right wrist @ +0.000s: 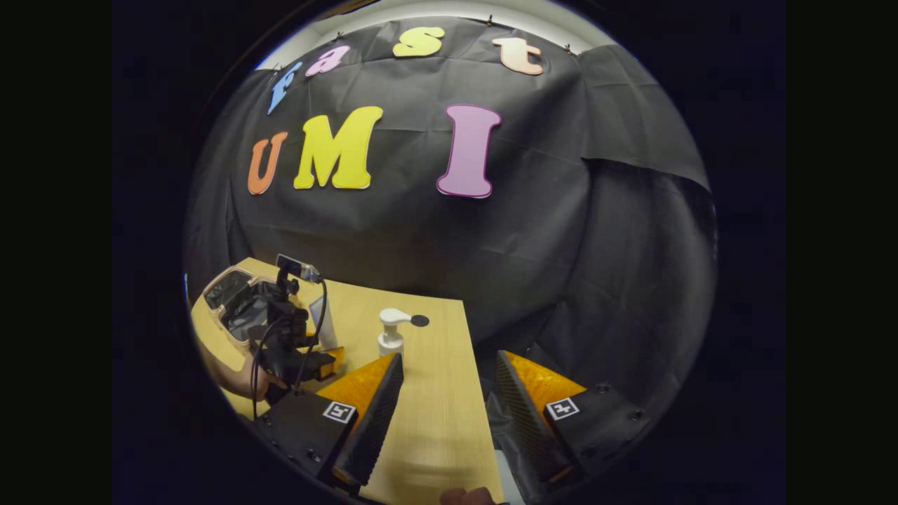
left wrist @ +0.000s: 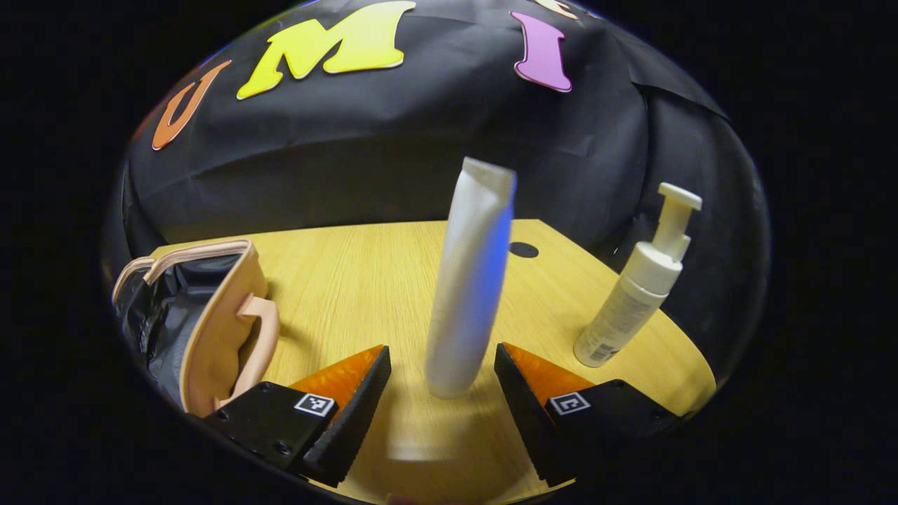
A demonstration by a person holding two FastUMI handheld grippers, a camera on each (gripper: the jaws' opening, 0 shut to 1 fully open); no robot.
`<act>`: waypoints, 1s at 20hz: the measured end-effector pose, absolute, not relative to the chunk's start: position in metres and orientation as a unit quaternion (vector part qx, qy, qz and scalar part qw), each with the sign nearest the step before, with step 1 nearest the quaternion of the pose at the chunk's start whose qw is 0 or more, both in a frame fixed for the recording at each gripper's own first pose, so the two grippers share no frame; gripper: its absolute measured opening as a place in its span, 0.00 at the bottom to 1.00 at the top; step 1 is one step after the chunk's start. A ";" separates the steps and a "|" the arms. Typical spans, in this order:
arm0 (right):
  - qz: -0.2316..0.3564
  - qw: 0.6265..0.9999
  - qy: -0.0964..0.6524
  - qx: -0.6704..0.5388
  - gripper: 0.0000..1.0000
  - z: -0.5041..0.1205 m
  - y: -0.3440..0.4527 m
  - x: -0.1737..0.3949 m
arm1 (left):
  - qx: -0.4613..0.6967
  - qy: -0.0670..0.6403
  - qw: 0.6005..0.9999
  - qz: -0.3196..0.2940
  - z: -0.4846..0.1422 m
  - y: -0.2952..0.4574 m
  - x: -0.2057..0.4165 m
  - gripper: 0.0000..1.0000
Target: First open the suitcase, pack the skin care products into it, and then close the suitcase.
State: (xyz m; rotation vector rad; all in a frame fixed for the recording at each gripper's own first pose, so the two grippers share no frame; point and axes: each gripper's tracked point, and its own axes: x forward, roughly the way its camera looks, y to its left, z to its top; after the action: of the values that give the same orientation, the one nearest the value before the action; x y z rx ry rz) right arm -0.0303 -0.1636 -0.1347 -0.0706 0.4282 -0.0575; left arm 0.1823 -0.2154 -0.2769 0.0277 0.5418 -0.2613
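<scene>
While the suitcase [left wrist: 203, 315] lies open near the left edge of the bench [left wrist: 365, 280], its dark lining exposed and its handle turned toward the middle, a white tube [left wrist: 466, 280] is framed between the fingers of the left gripper [left wrist: 442, 379]. Those fingers are spread apart, one on each side of the tube's lower end, and contact is not yet made on either side. The tube stands upright on its cap, leaning slightly. A pump bottle [left wrist: 635, 294] stands near the right edge of the bench, well apart from the tube.

In the right gripper view, the right gripper [right wrist: 449, 393] is held with its fingers apart over the right edge of the bench, nothing between them; the left gripper and the hand [right wrist: 242, 379] holding it are seen farther off, beside the suitcase.

The step in hand is judged to be the grasp of the tube. It is best closed on low, squarely across the tube's body, so that the soft wall is not pinched at an angle and tipped. Gentle pressure is advised, since a tube may buckle or slip.
</scene>
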 end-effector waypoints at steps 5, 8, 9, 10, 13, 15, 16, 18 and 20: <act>-0.026 0.975 0.219 -0.036 0.80 -0.143 -0.163 -0.027 | 0.020 0.276 0.950 -0.147 -0.281 -0.219 0.189 0.67; -0.017 0.974 0.222 -0.038 0.79 -0.160 -0.158 -0.024 | 0.028 0.284 0.945 -0.159 -0.277 -0.216 0.182 0.49; -0.010 0.973 0.226 -0.038 0.80 -0.171 -0.155 -0.021 | 0.027 0.283 0.945 -0.160 -0.271 -0.213 0.178 0.48; -0.005 0.972 0.233 -0.035 0.80 -0.184 -0.151 -0.017 | 0.025 0.280 0.946 -0.162 -0.260 -0.211 0.172 0.48; 0.008 0.967 0.253 -0.005 0.80 -0.226 -0.132 0.004 | 0.026 0.268 0.949 -0.166 -0.218 -0.200 0.143 0.54; 0.018 0.966 0.256 0.015 0.80 -0.250 -0.115 0.023 | 0.028 0.264 0.950 -0.165 -0.190 -0.190 0.115 0.47; 0.028 0.965 0.259 0.023 0.79 -0.259 -0.105 0.032 | 0.028 0.265 0.951 -0.159 -0.179 -0.182 0.101 0.47; 0.044 0.964 0.261 0.032 0.80 -0.277 -0.087 0.050 | 0.015 0.270 0.952 -0.144 -0.164 -0.169 0.073 0.47; 0.048 0.959 0.276 0.037 0.80 -0.295 -0.080 0.066 | 0.005 0.275 0.953 -0.129 -0.154 -0.157 0.054 0.47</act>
State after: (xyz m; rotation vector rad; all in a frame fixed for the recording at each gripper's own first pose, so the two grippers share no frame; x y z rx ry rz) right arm 0.0657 -0.0796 -0.2954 0.0743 0.5599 0.0977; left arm 0.0542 -0.1567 -0.1541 0.0107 0.5595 -0.2623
